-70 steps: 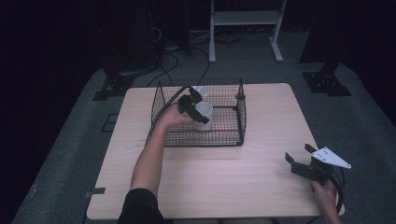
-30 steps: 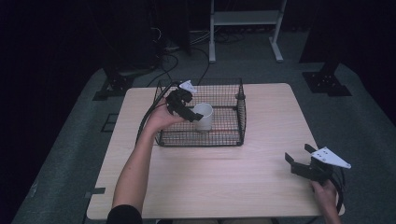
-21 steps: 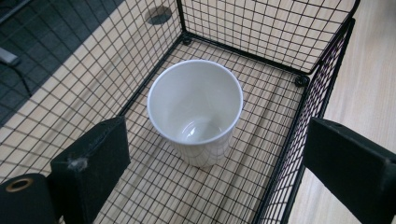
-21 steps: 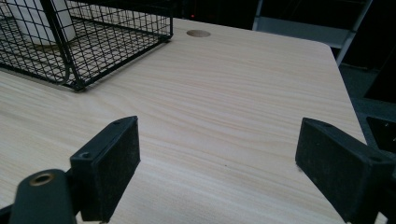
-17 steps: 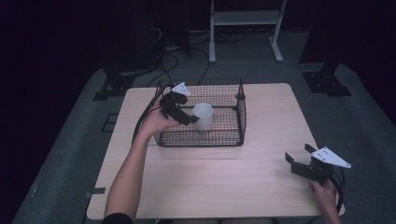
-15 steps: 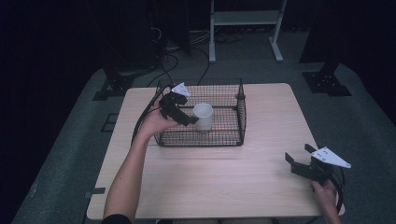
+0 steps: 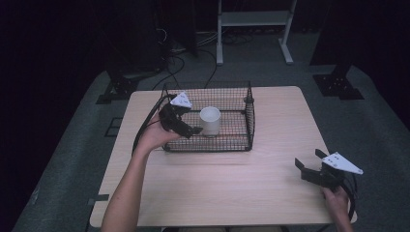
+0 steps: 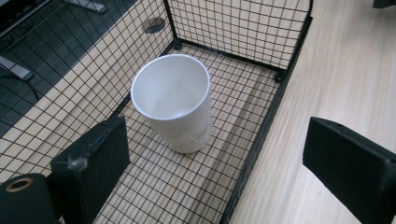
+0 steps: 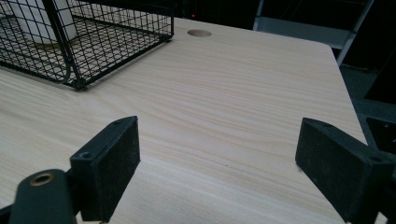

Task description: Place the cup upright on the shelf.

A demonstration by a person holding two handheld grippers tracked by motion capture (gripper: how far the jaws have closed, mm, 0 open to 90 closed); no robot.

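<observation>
Left gripper (image 7: 193, 130) up first, and we see its black jaws spread wide with nothing between them, hovering at the near-left corner of the black wire-mesh basket (image 7: 241, 101). Looking along those jaws in the left gripper view, the left gripper (image 8: 215, 158) straddles the basket's wall (image 8: 261, 135): one pad hangs over the mesh floor, the other over bare tabletop. Dead ahead at twelve o'clock stands the white ceramic cup (image 8: 175, 100), upright, mouth open to us, clear of both pads. From the high view, that cup (image 7: 210, 120) sits on the basket floor just left of the centre, at about three o'clock from the left gripper and just beside its jaw tips, not touching.

Over at five o'clock on the light wooden table (image 7: 270, 164), the right gripper (image 7: 307, 166) waits near the near-right corner, well apart from the basket. We see its jaws wide too, the right gripper (image 9: 215, 163) holding nothing, only wood grain between the pads, the basket off at ten o'clock.
</observation>
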